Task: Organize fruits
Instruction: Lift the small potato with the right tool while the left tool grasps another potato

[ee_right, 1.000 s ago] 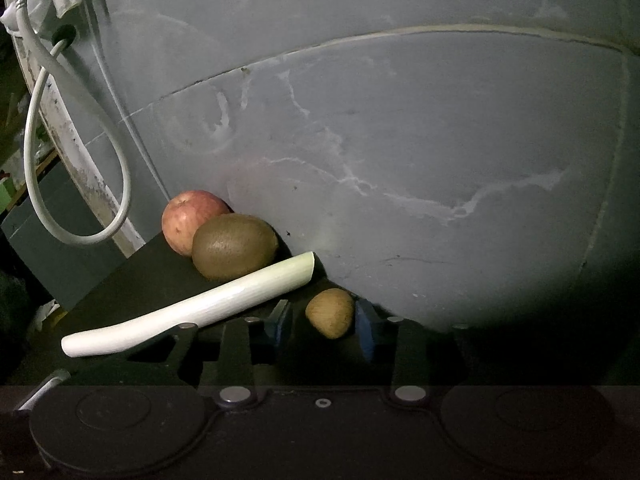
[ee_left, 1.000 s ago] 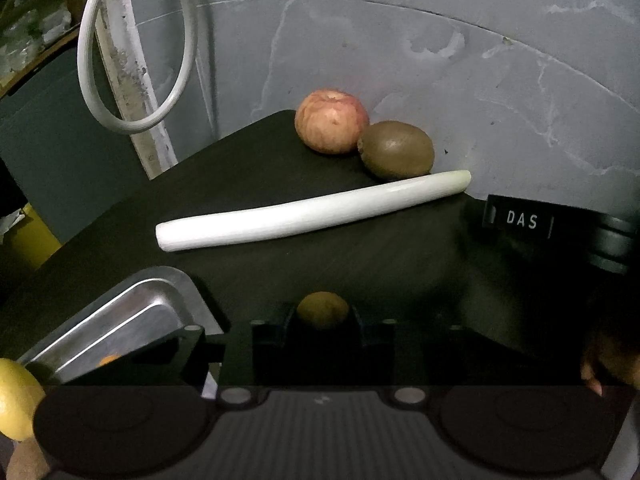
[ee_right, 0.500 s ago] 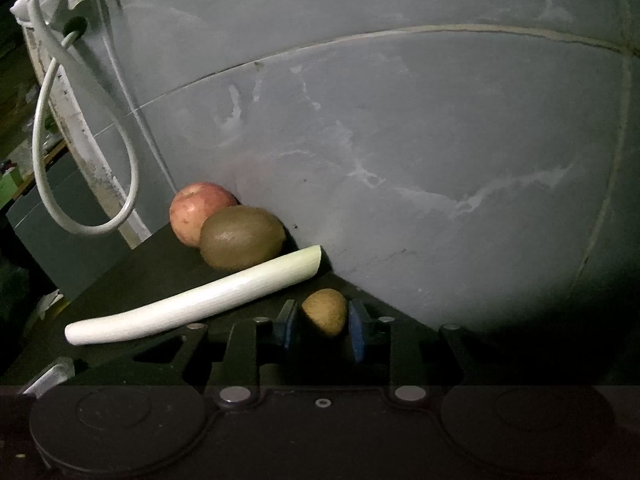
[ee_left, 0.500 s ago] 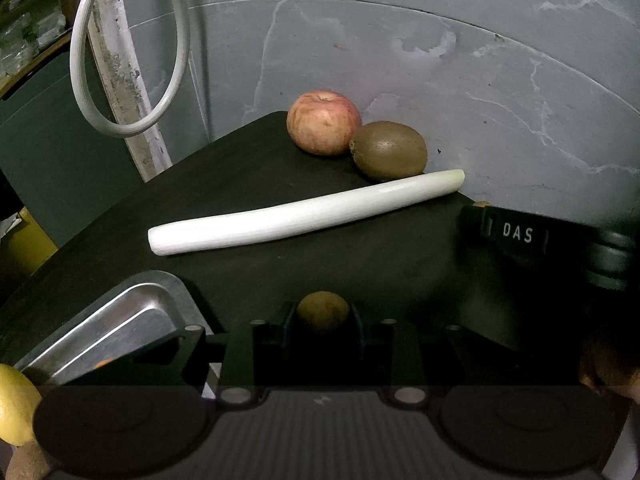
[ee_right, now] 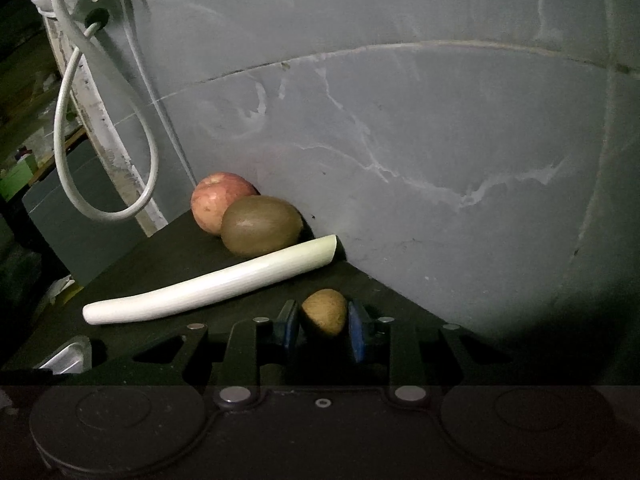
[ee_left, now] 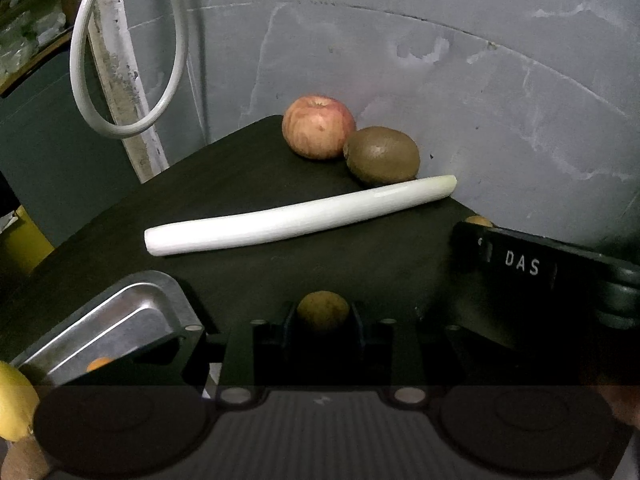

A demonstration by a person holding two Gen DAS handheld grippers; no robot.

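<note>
My left gripper (ee_left: pixel 323 316) is shut on a small brown fruit (ee_left: pixel 322 312) above the dark table (ee_left: pixel 240 272). My right gripper (ee_right: pixel 323 320) is shut on another small brown fruit (ee_right: pixel 324 311) near the wall; it shows at the right of the left wrist view (ee_left: pixel 520 264). A red apple (ee_left: pixel 318 132) and a large kiwi (ee_left: pixel 382 154) sit together at the table's far corner, also in the right wrist view as apple (ee_right: pixel 214 200) and kiwi (ee_right: pixel 262 224). A metal tray (ee_left: pixel 120 324) holds an orange fruit (ee_left: pixel 98 363).
A long white leek stalk (ee_left: pixel 296 216) lies across the table in front of the apple and kiwi, also in the right wrist view (ee_right: pixel 208 288). A grey wall (ee_right: pixel 440 140) stands close behind. A white cable loop (ee_left: pixel 120 60) hangs at left. A yellow lemon (ee_left: pixel 12 404) is at bottom left.
My right gripper has closed its jaws on the small brown fruit and lifted slightly. My left gripper keeps its fruit and has drifted a little.
</note>
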